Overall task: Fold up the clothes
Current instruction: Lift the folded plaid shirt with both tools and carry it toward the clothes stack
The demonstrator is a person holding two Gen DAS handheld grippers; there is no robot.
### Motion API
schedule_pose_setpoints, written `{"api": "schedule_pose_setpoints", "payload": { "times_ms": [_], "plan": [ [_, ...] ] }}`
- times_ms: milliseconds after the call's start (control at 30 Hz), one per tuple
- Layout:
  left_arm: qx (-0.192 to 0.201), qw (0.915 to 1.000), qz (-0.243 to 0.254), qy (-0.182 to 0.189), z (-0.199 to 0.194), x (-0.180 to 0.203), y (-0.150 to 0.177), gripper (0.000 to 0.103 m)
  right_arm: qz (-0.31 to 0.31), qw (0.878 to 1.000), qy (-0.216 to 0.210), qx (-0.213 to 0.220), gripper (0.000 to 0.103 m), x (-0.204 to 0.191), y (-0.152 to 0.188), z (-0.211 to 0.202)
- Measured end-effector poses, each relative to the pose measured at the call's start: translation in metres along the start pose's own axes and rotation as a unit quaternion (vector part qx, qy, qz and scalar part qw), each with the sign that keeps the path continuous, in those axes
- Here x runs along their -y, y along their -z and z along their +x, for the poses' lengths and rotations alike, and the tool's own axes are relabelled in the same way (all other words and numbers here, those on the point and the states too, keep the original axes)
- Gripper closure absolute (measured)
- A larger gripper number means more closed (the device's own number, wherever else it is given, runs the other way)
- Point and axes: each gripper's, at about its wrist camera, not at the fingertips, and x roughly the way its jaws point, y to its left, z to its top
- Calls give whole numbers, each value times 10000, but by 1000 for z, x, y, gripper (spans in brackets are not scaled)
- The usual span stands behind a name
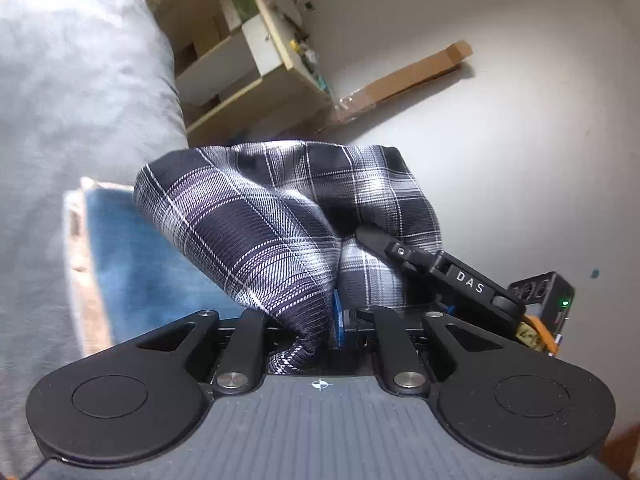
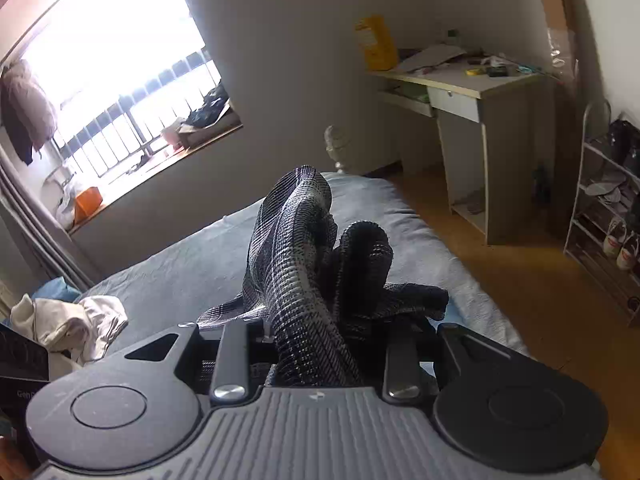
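Evidently both grippers had hold of the same plaid garment [image 1: 256, 216], a dark check with white lines, and carried it clear of the bed [image 2: 192, 264] so that it could hang and open out before any fold was laid. The left gripper [image 1: 338, 320] had its jaws pinched almost shut on a thin edge of the cloth, which spilled forward over them and hid the fingertips. The right gripper [image 2: 316, 344] had its jaws parted a little way, closed on a thicker bunch of the fabric that rose in two humps ahead of the camera. In the left wrist view the right gripper showed as a black finger pushing into the cloth just beside the left grip, so the two holds sat close together, probably on one hem or waistband.

A blue folded cloth [image 1: 132, 264] lay below on the bed, and a heap of pale clothes [image 2: 68, 328] sat at the bed's near corner, apart from the work. By my reading, the folding had scarcely begun.
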Motion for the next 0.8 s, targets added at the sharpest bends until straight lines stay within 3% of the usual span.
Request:
{"api": "schedule_pose_setpoints", "payload": {
  "times_ms": [167, 400, 467, 600, 667, 800],
  "plan": [
    [-51, 9998, -143, -112, 24, -16, -4, 91, 285, 9994, -148, -133, 70, 51, -5, 24],
    [-195, 9982, -352, -454, 46, -56, -25, 91, 577, 9953, -517, -576, 70, 86, -2, 89],
    [-380, 9965, -500, -555, 59, -81, -31, 90, 583, 9945, -480, -730, 70, 96, 7, 117],
    [-951, 9891, -1084, -282, 76, -125, -48, 89, 998, 9869, -43, -1269, 57, 120, 30, 167],
    [-1138, 9894, -880, -199, 77, -126, -57, 89, 1182, 9849, 126, -1259, 51, 127, 36, 163],
    [-1546, 9839, -889, -84, 81, -130, -70, 78, 1337, 9887, 505, -443, 47, 118, 33, 96]
  ]
}}
